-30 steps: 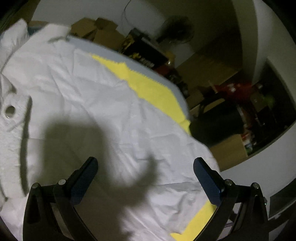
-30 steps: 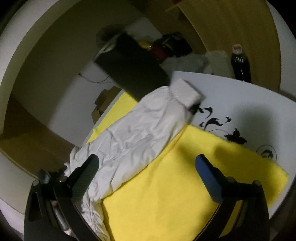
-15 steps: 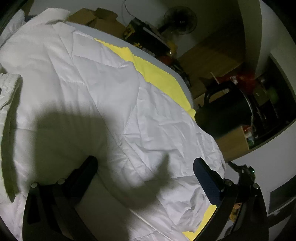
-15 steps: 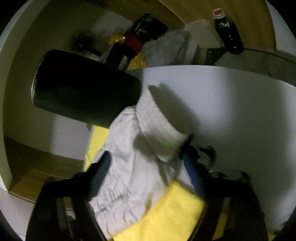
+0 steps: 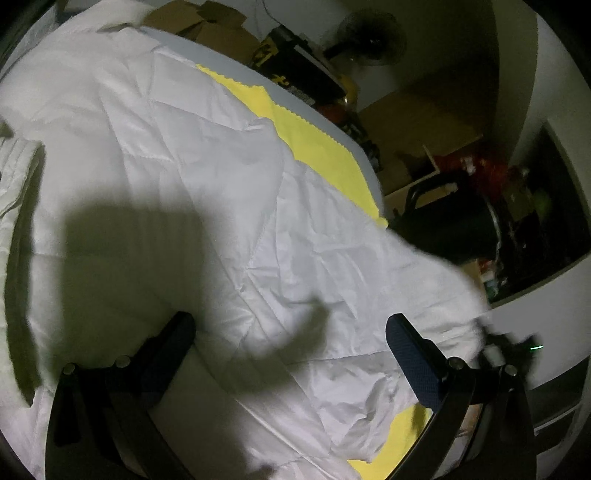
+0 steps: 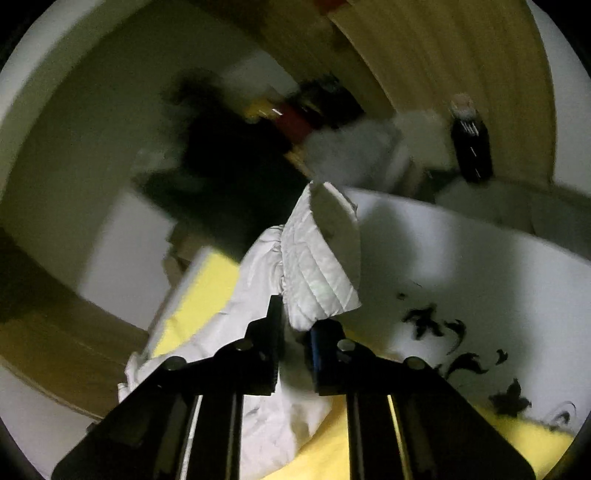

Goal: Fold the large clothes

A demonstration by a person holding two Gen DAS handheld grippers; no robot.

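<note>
A white quilted jacket (image 5: 207,192) lies spread over a yellow cloth (image 5: 317,147) on the table. My left gripper (image 5: 288,332) hovers open just above the jacket's body, nothing between its fingers. In the right wrist view the jacket's sleeve (image 6: 258,295) rises off the yellow cloth (image 6: 199,295). My right gripper (image 6: 295,325) is closing its jaws on the ribbed cuff (image 6: 317,273), and the pads pinch its near end. The cuff stands up past the fingertips. The right gripper also shows blurred at the sleeve end (image 5: 506,350) in the left wrist view.
A white tabletop with black floral print (image 6: 461,332) lies right of the sleeve. A dark bottle (image 6: 471,144) stands beyond the table edge. A black chair (image 5: 450,221), cardboard boxes (image 5: 207,26) and a fan (image 5: 369,40) crowd the floor past the far edge.
My right gripper went forward along the sleeve to its cuff, closed on it and lifted it. In the left wrist view the sleeve end has risen at the right; the left gripper stayed open.
</note>
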